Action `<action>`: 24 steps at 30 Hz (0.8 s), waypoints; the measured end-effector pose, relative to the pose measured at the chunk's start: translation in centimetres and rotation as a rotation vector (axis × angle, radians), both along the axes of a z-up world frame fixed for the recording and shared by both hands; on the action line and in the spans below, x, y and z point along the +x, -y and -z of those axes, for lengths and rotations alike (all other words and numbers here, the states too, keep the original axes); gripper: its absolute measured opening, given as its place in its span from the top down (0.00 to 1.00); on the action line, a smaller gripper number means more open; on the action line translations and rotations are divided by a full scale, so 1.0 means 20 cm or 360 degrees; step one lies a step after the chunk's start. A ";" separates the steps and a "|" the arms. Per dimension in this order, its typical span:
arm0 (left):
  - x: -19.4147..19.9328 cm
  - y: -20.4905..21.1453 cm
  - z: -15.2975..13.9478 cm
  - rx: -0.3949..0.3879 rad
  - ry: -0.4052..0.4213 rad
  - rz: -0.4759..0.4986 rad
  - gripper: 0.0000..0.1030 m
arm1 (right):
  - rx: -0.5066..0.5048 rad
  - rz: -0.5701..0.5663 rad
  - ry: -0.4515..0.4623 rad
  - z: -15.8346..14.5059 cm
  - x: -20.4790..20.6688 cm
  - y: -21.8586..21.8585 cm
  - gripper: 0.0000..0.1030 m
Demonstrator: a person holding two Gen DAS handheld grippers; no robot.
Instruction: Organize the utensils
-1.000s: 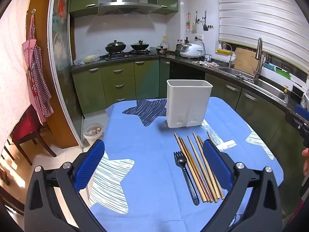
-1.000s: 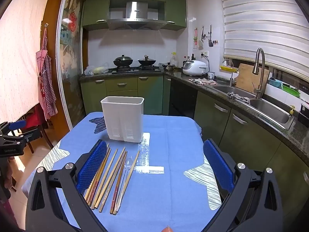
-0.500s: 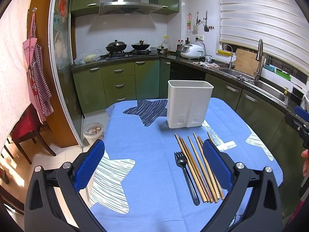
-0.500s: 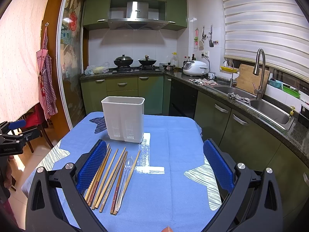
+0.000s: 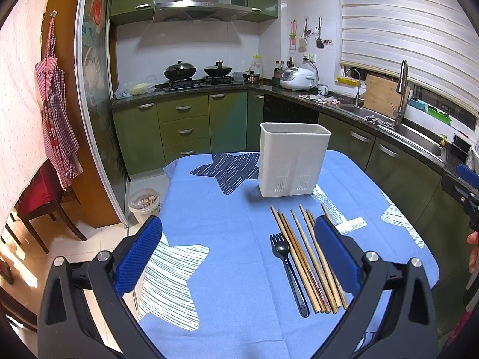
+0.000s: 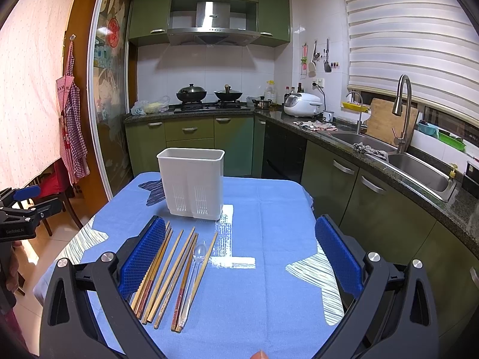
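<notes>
Nothing was sorted yet: chopsticks, fork and clear spoon lay ahead of both grippers, short of the white holder. The left gripper and right gripper were spread wide, holding nothing.

My left tongs and right tongs look identical: black plastic arms with triangular cut-outs, silver screw heads at the joints, and ribbed blue pads (white lettering marks the left one's body, seen from the right).

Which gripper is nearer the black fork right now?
Left. The left gripper hovers open just left of the black fork; the right gripper is open, beyond the chopsticks.
</notes>
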State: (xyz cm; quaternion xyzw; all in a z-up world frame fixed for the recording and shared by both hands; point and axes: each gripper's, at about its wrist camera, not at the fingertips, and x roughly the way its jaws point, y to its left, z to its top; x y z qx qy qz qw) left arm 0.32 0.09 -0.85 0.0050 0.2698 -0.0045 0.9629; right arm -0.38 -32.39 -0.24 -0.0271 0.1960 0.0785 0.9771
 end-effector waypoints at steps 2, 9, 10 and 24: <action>0.00 0.00 0.00 -0.0001 0.0000 0.0000 0.06 | -0.0003 -0.0001 -0.0003 0.01 0.01 -0.01 0.04; 0.00 -0.01 0.01 0.0000 -0.0003 -0.0001 0.06 | -0.0007 -0.0005 -0.0008 0.06 0.02 -0.04 0.04; 0.00 -0.01 0.01 -0.0001 -0.0002 0.0000 0.06 | -0.0007 -0.0004 -0.0008 0.06 0.02 -0.04 0.04; 0.01 -0.01 0.01 -0.0003 -0.0004 -0.0001 0.06 | -0.0009 -0.0003 -0.0009 0.06 0.02 -0.03 0.04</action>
